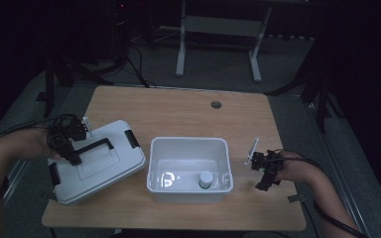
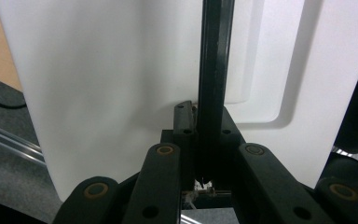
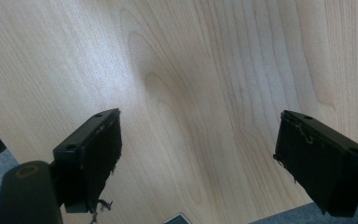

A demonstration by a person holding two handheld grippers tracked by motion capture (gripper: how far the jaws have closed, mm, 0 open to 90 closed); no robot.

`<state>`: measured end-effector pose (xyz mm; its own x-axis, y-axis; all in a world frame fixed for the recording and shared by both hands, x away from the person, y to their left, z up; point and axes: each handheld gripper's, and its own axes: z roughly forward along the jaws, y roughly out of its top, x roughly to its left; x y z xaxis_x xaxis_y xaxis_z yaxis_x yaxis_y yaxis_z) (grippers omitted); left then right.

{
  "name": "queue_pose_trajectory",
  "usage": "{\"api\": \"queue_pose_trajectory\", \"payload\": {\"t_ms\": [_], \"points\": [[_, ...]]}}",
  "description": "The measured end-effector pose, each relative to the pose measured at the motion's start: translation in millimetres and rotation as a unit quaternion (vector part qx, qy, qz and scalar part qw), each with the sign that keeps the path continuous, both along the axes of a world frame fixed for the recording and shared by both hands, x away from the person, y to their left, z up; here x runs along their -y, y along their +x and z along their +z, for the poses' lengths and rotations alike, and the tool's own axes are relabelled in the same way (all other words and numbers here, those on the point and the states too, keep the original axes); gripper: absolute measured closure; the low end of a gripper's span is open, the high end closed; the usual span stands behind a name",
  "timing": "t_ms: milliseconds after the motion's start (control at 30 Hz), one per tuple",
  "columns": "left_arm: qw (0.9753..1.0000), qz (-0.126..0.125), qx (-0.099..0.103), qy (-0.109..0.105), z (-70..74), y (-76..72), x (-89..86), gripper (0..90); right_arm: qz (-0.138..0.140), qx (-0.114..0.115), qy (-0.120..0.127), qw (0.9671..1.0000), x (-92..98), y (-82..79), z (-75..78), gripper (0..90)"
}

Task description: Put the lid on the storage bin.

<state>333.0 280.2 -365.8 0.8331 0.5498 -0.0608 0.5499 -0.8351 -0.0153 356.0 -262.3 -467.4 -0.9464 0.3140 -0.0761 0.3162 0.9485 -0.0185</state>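
Left gripper clamped on the handle of the white lid; right gripper idle over bare wood.

The wooden table (image 1: 178, 111) carries a white bin (image 1: 188, 146) at its middle, open, with a small capped jar (image 1: 205, 179) standing inside near its front right corner. Left of the bin, close beside it, the white lid (image 1: 124, 168) lies over the table's front left part, its long axis slanting from front left to back right. The lid's black handle (image 1: 96, 145) runs along that same slant. The left gripper (image 1: 74, 157) has its jaws closed narrow on the handle's front left end. The right gripper (image 1: 264, 173) hovers right of the bin, jaws spread wide, holding nothing.
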Motion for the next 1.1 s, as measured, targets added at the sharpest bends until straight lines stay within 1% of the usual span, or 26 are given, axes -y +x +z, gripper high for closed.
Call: {"api": "queue_pose_trajectory", "payload": {"t_ms": [167,233,300,400,467,500,533,567,600,667,700,733,767,800,833,867,900,967,1000,1100], "points": [[0.9997,-0.017,0.017,0.005,23.4,-0.3,10.1,83.7,0.000,0.000,-0.002,1.0000,-1.1,-0.1,1.3,14.2],[0.9995,-0.021,0.022,0.001,30.6,0.0,15.3,83.7,0.001,0.001,-0.002,1.0000,-1.2,0.2,2.0,14.2],[0.9992,-0.029,0.027,0.000,36.6,0.2,21.1,83.7,0.000,0.001,0.000,1.0000,-1.4,0.2,2.6,14.1],[0.9987,-0.043,0.029,-0.001,42.4,1.4,30.2,83.7,0.000,0.001,-0.001,1.0000,-1.2,0.1,2.8,14.1],[0.9982,-0.051,0.032,-0.003,44.5,1.7,38.2,83.7,0.000,0.001,0.000,1.0000,-1.2,0.0,3.2,14.2],[0.9979,-0.057,0.029,-0.004,45.1,2.3,40.8,83.7,0.000,0.002,0.000,1.0000,-1.3,0.0,3.4,14.2],[0.9979,-0.057,0.029,-0.004,45.1,2.3,40.8,83.7,0.000,0.002,0.000,1.0000,-1.4,0.0,3.5,14.1],[0.9974,-0.065,0.031,-0.004,46.0,3.0,48.4,83.7,0.000,0.002,0.000,1.0000,-1.6,0.1,3.5,14.2],[0.9972,-0.070,0.027,-0.006,46.4,3.7,51.8,83.7,0.001,0.002,-0.001,1.0000,-1.9,0.1,3.8,14.2],[0.9965,-0.078,0.030,-0.006,47.3,4.9,58.8,83.7,0.003,0.002,0.000,1.0000,-2.4,0.0,4.0,14.2],[0.9963,-0.081,0.026,-0.009,47.8,5.8,61.8,83.7,0.004,0.002,0.000,1.0000,-2.7,-0.1,4.0,14.2],[0.9956,-0.089,0.027,-0.011,48.4,6.2,65.1,83.7,0.004,0.002,0.000,1.0000,-2.9,-0.2,3.9,14.1],[0.9955,-0.089,0.029,-0.014,48.9,6.7,68.2,83.7,0.004,0.002,0.000,1.0000,-2.9,-0.2,3.8,14.2],[0.9948,-0.096,0.027,-0.017,49.2,7.2,72.0,83.7,0.003,0.002,0.001,1.0000,-2.9,-0.1,3.7,14.2],[0.9948,-0.096,0.027,-0.017,49.2,7.2,72.0,83.7,0.003,0.002,0.001,1.0000,-2.9,-0.1,3.7,14.2],[0.9943,-0.101,0.028,-0.019,49.0,8.1,77.9,83.7,0.004,0.002,-0.001,1.0000,-2.8,-0.1,3.1,14.2],[0.9936,-0.108,0.027,-0.018,48.4,8.7,82.2,83.7,0.004,0.002,-0.001,1.0000,-2.7,-0.1,2.9,14.2],[0.9931,-0.113,0.025,-0.018,47.4,9.8,88.5,83.6,0.003,0.001,-0.002,1.0000,-2.8,-0.1,2.7,14.2],[0.9923,-0.120,0.026,-0.014,46.9,10.5,92.3,83.7,0.005,0.003,-0.004,1.0000,-2.8,-0.3,2.7,14.2],[0.9914,-0.129,0.024,-0.009,45.2,13.2,103.1,83.7,0.004,0.003,-0.001,1.0000,-3.1,-0.9,3.4,14.2]]}}
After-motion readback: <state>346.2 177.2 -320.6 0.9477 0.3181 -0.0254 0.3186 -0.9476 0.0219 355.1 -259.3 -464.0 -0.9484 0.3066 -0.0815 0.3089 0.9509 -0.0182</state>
